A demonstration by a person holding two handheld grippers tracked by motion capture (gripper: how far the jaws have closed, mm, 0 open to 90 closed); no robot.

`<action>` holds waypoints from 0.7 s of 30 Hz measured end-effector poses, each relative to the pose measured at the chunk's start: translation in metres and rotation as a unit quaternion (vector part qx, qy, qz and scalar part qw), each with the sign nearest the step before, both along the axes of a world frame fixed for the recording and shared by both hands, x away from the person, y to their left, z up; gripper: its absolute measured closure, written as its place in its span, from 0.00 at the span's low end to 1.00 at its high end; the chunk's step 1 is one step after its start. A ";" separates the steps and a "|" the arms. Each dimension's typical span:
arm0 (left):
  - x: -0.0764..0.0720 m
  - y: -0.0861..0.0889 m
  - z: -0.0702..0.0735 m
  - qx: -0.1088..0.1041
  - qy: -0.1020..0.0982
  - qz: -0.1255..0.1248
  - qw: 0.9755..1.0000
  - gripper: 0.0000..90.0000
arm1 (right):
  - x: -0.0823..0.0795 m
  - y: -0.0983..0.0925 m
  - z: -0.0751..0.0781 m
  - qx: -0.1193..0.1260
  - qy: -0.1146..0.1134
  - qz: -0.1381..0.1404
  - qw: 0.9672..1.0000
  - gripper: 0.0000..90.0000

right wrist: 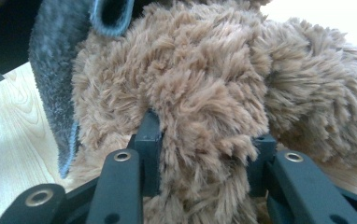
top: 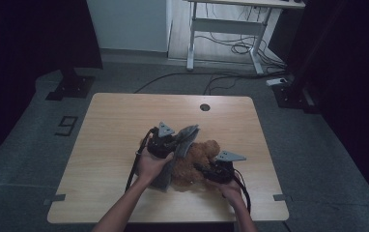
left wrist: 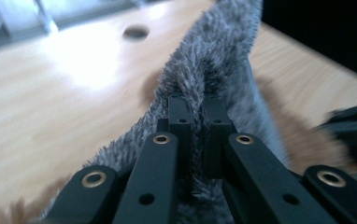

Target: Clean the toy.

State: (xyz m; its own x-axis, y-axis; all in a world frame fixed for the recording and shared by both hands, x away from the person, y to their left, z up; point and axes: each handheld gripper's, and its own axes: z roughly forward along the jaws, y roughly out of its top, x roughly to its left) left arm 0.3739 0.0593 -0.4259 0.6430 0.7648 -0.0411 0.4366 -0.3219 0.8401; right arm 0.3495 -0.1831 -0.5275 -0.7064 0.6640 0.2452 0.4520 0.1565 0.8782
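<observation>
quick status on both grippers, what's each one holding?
Left gripper: shut on the grey cloth.
Right gripper: shut on the brown plush toy.

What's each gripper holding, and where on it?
Left gripper pinches the edge of the grey fleece cloth. Right gripper clamps a fluffy limb of the brown teddy bear.

1 brown plush bear [top: 198, 162], 1 grey cloth [top: 182, 145], 2 tools.
</observation>
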 end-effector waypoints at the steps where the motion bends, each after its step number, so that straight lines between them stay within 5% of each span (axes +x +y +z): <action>1: -0.004 -0.005 0.006 -0.001 -0.009 -0.009 1.000 0.94 | 0.000 0.000 0.000 0.000 0.000 0.000 1.000 0.67; 5: -0.007 -0.037 0.016 0.017 -0.026 -0.040 0.999 0.94 | -0.001 0.000 0.000 -0.001 0.002 -0.001 1.000 0.67; 9: 0.014 -0.066 0.001 0.040 0.018 -0.045 0.998 0.94 | -0.001 0.000 0.000 -0.001 0.002 -0.001 1.000 0.67; 12: 0.026 -0.075 -0.020 0.072 0.050 -0.044 0.995 0.94 | -0.001 0.000 0.000 0.000 -0.002 -0.001 1.000 0.67; 15: 0.027 -0.063 -0.029 0.039 0.059 -0.039 0.997 0.94 | 0.000 -0.001 -0.001 -0.001 -0.001 -0.001 1.000 0.67; 21: 0.017 -0.015 -0.024 0.043 0.043 -0.008 0.998 0.94 | -0.001 0.000 0.000 -0.003 -0.004 -0.002 1.000 0.67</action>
State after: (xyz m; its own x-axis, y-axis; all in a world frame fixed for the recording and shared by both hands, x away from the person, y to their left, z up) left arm 0.3909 0.0439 -0.4495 0.6523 0.7573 -0.0320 0.5004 -0.3986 0.7686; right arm 0.3489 -0.1833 -0.5275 -0.7056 0.6683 0.2355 0.4460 0.1607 0.8805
